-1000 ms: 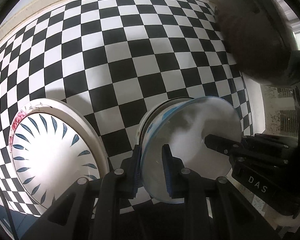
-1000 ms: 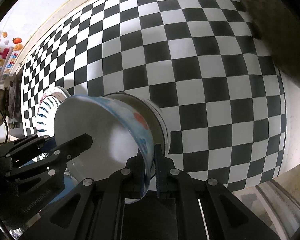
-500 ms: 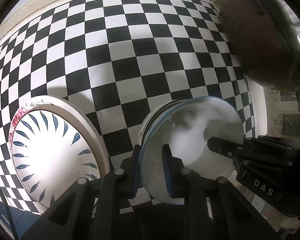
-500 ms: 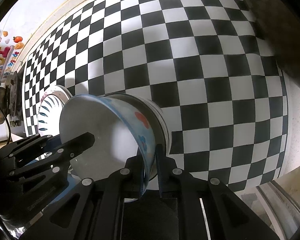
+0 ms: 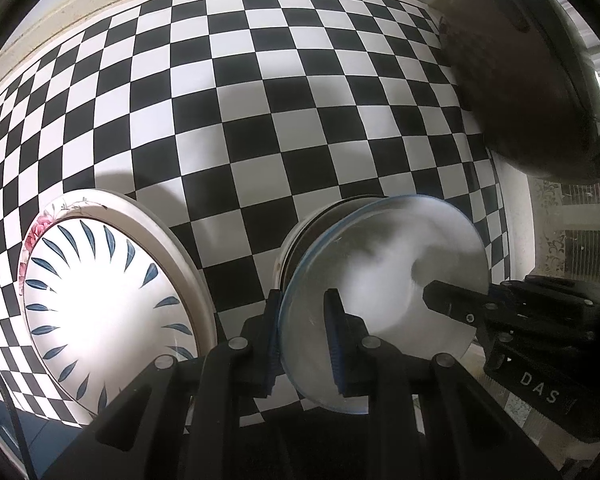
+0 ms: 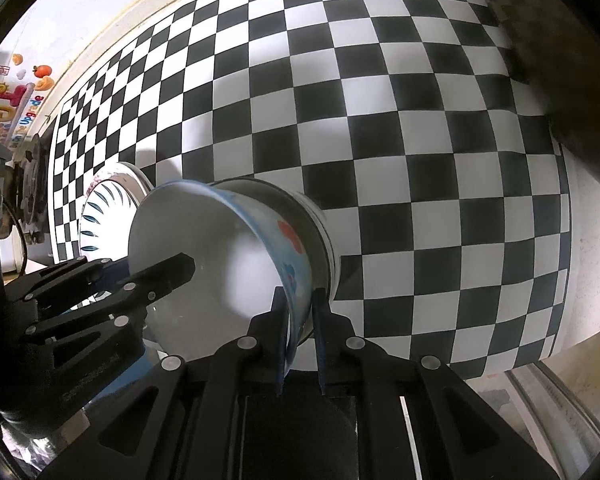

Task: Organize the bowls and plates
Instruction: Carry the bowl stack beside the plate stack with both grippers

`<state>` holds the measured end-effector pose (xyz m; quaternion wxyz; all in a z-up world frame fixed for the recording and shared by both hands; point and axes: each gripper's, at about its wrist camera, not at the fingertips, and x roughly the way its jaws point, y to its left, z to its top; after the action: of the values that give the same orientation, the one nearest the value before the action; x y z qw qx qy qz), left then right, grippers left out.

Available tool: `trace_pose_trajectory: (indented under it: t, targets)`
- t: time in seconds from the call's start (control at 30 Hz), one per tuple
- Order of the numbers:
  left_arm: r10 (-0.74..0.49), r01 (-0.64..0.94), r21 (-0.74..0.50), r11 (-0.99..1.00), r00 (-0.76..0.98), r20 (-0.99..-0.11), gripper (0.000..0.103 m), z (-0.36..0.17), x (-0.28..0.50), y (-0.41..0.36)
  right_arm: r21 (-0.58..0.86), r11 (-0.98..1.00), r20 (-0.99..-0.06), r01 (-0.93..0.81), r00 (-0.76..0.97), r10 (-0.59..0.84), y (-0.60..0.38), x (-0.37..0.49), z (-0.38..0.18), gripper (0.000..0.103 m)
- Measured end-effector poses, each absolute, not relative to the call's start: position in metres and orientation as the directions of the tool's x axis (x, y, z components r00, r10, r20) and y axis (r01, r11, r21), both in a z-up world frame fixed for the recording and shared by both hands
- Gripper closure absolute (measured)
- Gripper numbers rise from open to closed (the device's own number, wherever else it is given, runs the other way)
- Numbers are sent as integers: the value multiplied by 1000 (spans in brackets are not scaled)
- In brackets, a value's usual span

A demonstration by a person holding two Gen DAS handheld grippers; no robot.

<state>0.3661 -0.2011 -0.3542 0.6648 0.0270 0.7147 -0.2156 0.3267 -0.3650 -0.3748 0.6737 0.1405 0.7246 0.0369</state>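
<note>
White bowl (image 6: 204, 264) seemingly tipped, mouth facing grippers.

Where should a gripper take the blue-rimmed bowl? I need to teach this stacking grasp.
By the rim wall, one finger inside and one outside, coming from above the open mouth. The blue-rimmed bowl sits nested in another bowl, so only its thin upper wall is free. Both the left gripper and right gripper pinch it so, on opposite sides.

The dark pot (image 5: 516, 80) is cut off at the frame edge; the lower bowl (image 6: 320, 232) is mostly hidden.
</note>
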Motion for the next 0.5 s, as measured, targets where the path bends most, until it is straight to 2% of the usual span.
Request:
trace_pose_trajectory:
  t: [0.5]
  targets:
    - [-242,317,-265,911,-111,-964,85,-354,365,-202,235,957,-969,169,-32,244,-375,320,-369,89]
